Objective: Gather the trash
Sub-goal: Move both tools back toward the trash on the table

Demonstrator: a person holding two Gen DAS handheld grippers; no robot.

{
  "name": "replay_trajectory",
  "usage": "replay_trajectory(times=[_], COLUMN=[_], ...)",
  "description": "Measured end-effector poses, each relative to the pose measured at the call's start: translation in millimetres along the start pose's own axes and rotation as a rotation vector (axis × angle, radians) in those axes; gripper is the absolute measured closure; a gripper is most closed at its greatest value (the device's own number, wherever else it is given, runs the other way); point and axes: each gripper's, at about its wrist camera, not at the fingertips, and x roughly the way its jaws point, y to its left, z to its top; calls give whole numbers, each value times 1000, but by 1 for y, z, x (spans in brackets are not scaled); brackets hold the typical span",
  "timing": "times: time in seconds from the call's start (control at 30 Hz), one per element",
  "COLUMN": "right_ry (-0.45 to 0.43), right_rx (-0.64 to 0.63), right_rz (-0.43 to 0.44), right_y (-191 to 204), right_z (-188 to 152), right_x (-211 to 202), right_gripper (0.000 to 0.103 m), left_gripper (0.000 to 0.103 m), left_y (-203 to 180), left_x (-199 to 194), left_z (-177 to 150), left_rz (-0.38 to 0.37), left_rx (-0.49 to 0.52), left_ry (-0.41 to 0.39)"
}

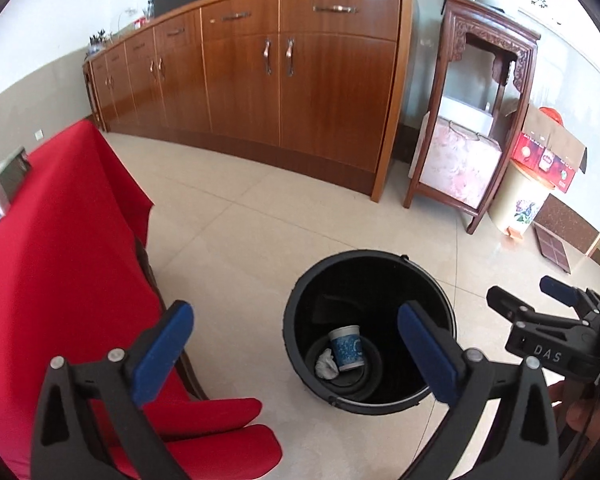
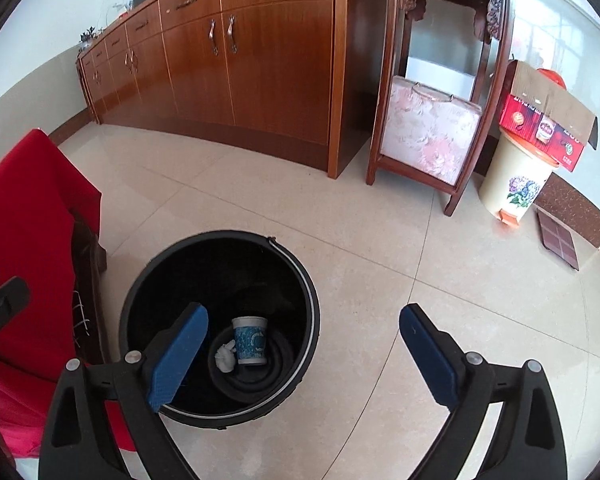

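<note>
Two trash pieces, paper cup [image 2: 250, 340], crumpled tissue [image 2: 225, 356], inside black bucket [image 2: 140, 280]

A paper cup [image 2: 250, 340] lies in the bucket [image 2: 308, 308] with a crumpled tissue [image 2: 225, 357] just left of it. The bucket stands on the floor [image 2: 380, 240], right of the draped seat [image 2: 24, 240]. Behind it runs a long cabinet [image 2: 240, 60], a carved stand [image 2: 440, 80] to its right.

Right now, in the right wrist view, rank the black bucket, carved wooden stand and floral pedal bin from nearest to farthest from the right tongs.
1. Black bucket, just below-left of the right tongs.
2. Carved wooden stand, ahead by the cabinet.
3. Floral pedal bin, far right.
</note>
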Motion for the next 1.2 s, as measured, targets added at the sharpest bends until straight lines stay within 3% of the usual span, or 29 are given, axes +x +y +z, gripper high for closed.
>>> replay_trajectory(times=[0.13,0.3,0.47,0.9,1.2], right_ry=[-52,-114,-168,-261,-213], right_rx=[35,37,2,-229,-380], right_rz=[36,92,203,402,569], right_y=[6,28,64,217,330], right_z=[4,7,2,-16,-50], right_x=[-32,-69,-101,-179,-213], right_gripper=[5,5,5,5,5], left_gripper=[0,0,0,0,0], left_y=[9,30,72,199,281], left_x=[-23,-65,-97,-197,-242], left_z=[2,-5,-15,-76,-123], left_rz=[-6,39,97,348,502], left_rx=[-4,1,-82,-296,-423], left_ry=[-31,-92,-125,-210,-241])
